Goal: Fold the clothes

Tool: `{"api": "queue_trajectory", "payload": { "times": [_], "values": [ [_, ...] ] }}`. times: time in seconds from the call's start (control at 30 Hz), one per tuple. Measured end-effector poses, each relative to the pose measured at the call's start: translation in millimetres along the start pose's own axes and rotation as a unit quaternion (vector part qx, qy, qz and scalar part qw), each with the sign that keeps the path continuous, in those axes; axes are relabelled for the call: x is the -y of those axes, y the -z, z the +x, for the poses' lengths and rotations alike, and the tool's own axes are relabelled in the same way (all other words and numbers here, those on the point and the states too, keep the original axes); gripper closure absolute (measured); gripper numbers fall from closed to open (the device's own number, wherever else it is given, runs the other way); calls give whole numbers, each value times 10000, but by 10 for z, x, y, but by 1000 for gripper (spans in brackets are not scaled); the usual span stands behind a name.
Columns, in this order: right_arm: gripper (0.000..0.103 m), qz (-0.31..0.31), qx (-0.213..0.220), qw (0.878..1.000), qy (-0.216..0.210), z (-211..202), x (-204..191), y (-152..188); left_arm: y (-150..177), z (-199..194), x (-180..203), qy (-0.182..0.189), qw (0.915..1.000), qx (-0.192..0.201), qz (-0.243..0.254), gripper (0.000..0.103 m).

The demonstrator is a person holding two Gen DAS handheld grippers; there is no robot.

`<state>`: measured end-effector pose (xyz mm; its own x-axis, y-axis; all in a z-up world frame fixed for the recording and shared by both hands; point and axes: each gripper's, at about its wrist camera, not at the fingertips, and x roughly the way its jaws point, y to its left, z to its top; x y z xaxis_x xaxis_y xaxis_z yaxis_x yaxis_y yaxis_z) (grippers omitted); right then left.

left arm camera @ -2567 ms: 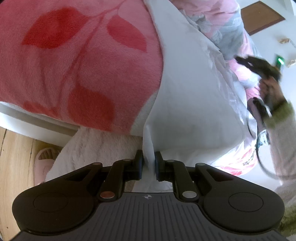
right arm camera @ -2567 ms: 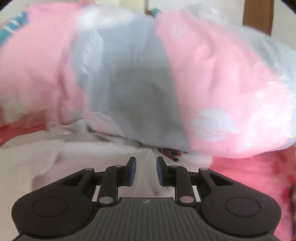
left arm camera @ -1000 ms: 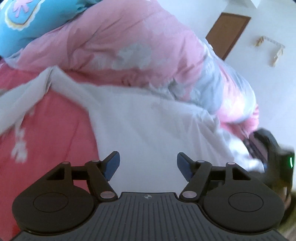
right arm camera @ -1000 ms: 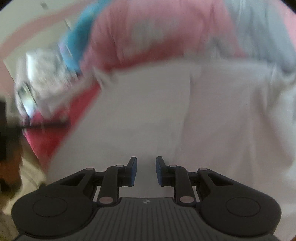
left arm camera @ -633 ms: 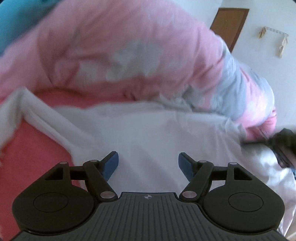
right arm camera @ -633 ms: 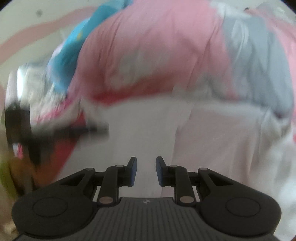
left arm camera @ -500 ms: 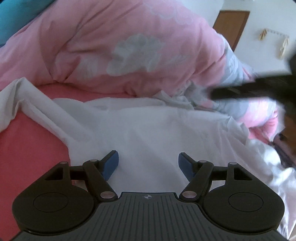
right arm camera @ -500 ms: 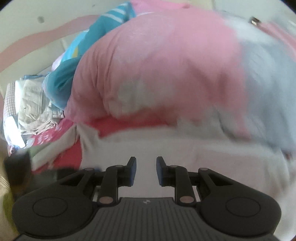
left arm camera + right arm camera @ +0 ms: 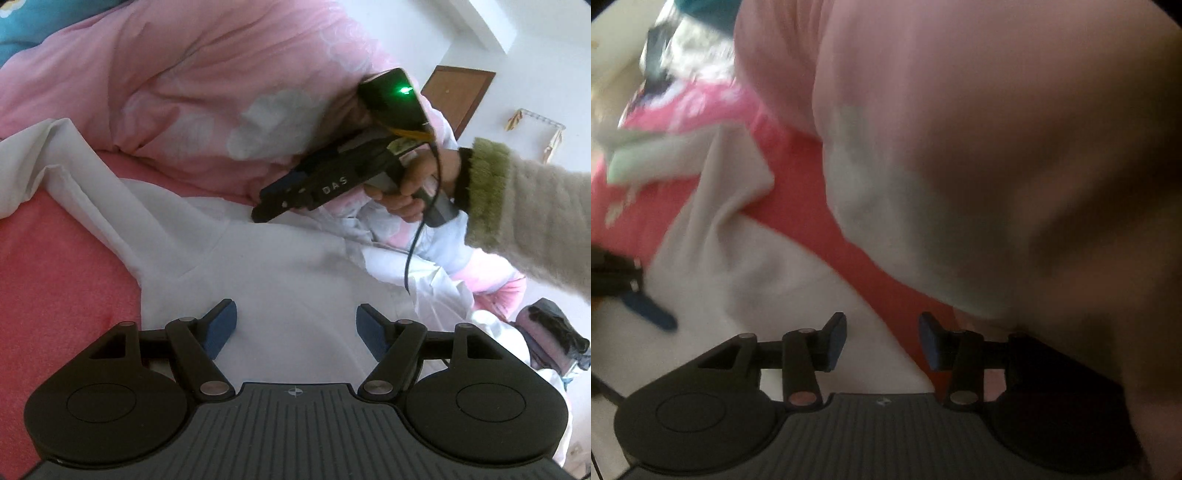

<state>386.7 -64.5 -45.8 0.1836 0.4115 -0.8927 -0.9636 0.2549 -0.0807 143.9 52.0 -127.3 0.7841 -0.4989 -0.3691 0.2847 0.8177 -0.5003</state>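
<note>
White garment (image 9: 280, 273) lies spread on the red blanket (image 9: 55, 266) before us, so with left gripper (image 9: 295, 325) spread wide and empty and right gripper (image 9: 882, 339) opening, empty, we should pinch one edge cleanly.

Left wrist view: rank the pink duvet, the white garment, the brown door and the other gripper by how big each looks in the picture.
1. Pink duvet and white garment: too alike in apparent area to rank.
3. Right gripper, held in a hand; nearer than the door, so true size is unsure.
4. Brown door, smallest, farthest away.
</note>
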Motion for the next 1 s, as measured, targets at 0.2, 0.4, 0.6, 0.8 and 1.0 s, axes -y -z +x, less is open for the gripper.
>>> {"api": "queue_trajectory", "payload": {
  "times": [0.2,0.4,0.6,0.8,1.0],
  "values": [
    [55,-91,-98,9997,197,38,-70,30,-12,-35,-28,89,9999,48,-94,31],
    [49,12,-163,9993,342,168,-78,142,-7,-32,-60,129,9998,62,-138,31],
    [53,352,-365,9986,125,142,-3,157,-9,-31,-74,158,9997,67,-162,31],
    [100,-31,-408,9988,270,39,-179,193,-13,-23,-79,165,9997,66,-168,31],
    [103,-1141,85,9818,1519,-112,-564,290,-24,-21,-93,184,9996,77,-198,31]
  ]
}}
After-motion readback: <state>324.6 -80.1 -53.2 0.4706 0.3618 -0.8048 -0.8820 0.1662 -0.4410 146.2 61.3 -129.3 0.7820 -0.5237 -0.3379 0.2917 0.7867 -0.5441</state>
